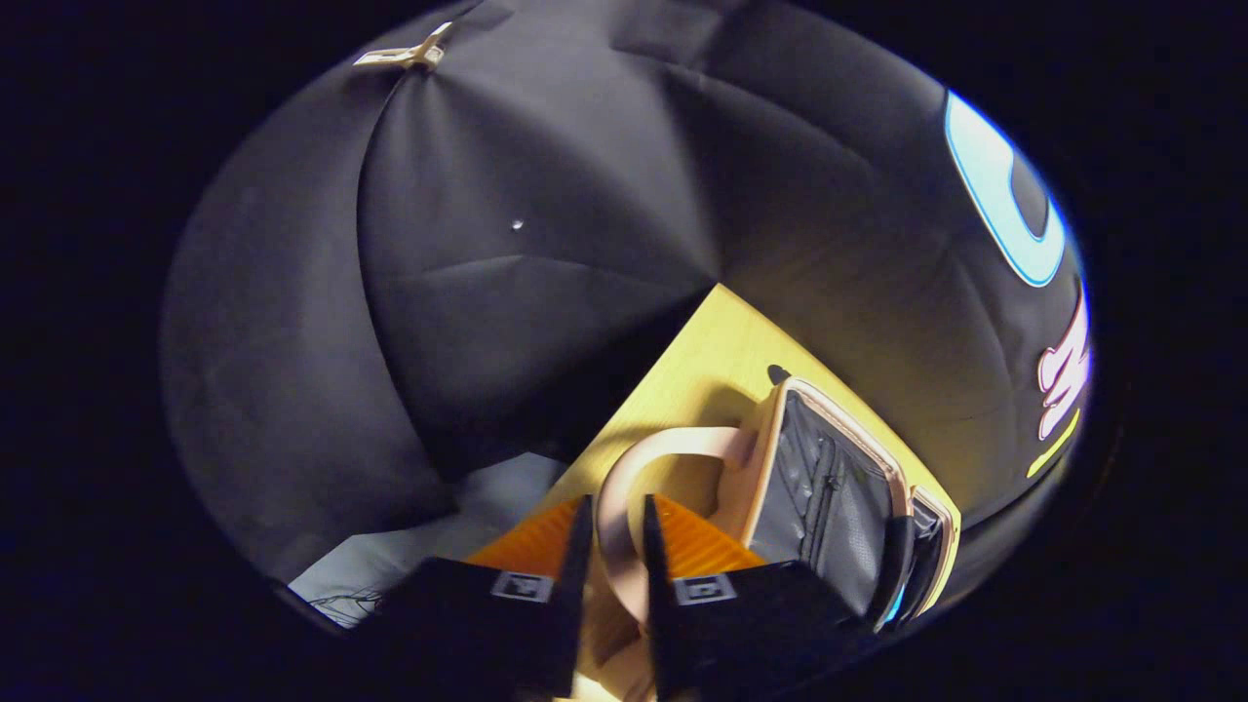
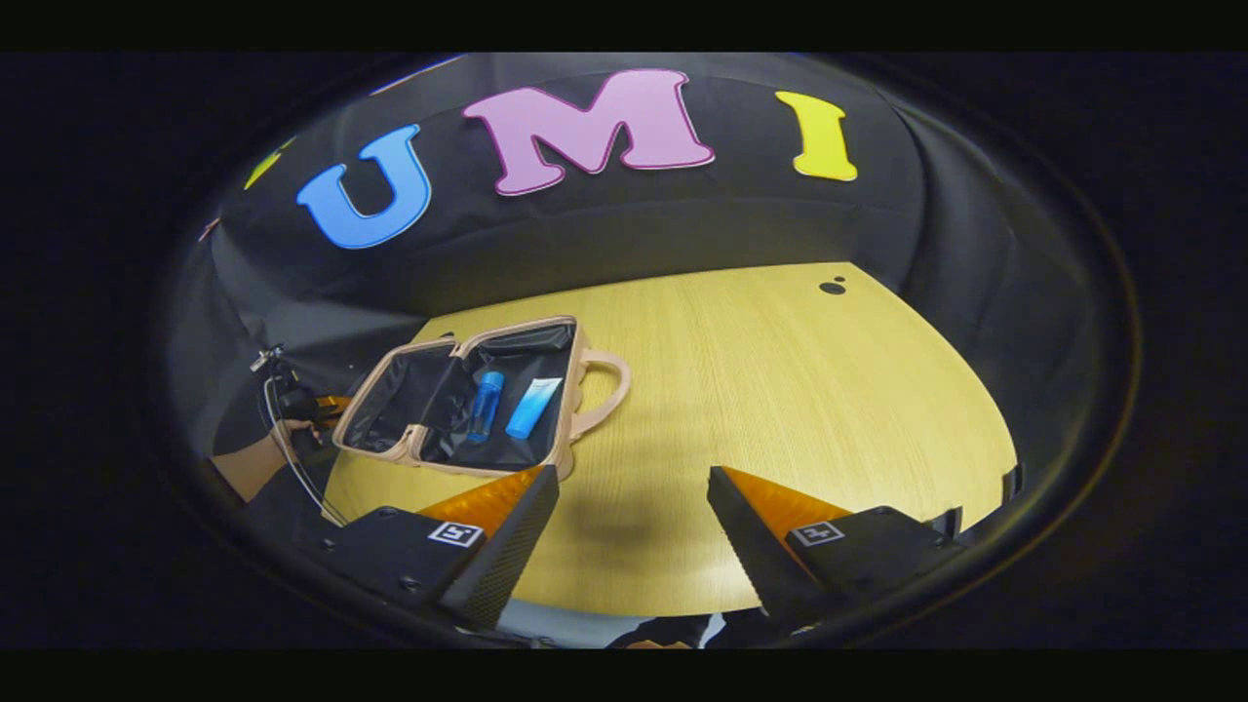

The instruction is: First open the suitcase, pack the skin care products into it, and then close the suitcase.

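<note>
Case (image 2: 458, 400) lies open on the tabletop (image 2: 780, 390), bottle (image 2: 485, 406) and tube (image 2: 533, 408) inside; left tool (image 1: 616, 546) nips its handle (image 1: 624, 487), apparently to swing it shut, while right tool (image 2: 634, 526) hovers wide open, empty.

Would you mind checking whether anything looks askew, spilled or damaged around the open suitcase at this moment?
Nothing stands out. The small beige suitcase lies open and flat on the wooden table, with the blue bottle and the blue tube lying side by side inside, no spill visible.
</note>
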A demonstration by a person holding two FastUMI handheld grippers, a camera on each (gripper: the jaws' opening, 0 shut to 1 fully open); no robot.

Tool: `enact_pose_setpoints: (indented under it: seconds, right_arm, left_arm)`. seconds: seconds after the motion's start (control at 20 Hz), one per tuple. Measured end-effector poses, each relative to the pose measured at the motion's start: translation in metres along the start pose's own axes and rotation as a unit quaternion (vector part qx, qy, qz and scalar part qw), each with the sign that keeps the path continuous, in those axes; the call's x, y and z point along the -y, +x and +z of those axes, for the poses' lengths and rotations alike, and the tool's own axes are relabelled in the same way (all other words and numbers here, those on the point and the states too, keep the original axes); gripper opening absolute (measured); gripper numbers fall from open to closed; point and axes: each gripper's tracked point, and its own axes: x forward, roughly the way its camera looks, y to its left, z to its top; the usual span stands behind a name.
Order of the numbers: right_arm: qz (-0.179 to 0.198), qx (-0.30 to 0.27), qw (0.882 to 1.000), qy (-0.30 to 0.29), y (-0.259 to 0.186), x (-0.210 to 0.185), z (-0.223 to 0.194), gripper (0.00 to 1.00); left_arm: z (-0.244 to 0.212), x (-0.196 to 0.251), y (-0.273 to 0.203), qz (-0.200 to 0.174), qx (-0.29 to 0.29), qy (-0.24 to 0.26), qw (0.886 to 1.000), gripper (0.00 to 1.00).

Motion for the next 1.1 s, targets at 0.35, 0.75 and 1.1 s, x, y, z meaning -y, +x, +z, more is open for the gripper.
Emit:
enact_pose_setpoints:
  seconds: [0.35, 0.75, 1.1]
  right_arm:
    - [-0.002, 0.000, 1.000, -0.007, -0.001, 0.012, -0.002, 0.98]
    - [0.032, 0.015, 0.999, -0.013, -0.005, 0.001, 0.012, 0.98]
    - [0.067, 0.028, 0.997, -0.012, -0.015, 0.023, 0.023, 0.98]
  left_arm:
    - [0.030, 0.030, -0.049, -0.038, 0.040, 0.048, 0.997, 0.11]
    - [0.087, 0.172, -0.201, -0.124, 0.145, 0.145, 0.971, 0.09]
    - [0.024, 0.335, -0.263, -0.192, 0.153, 0.190, 0.951, 0.09]
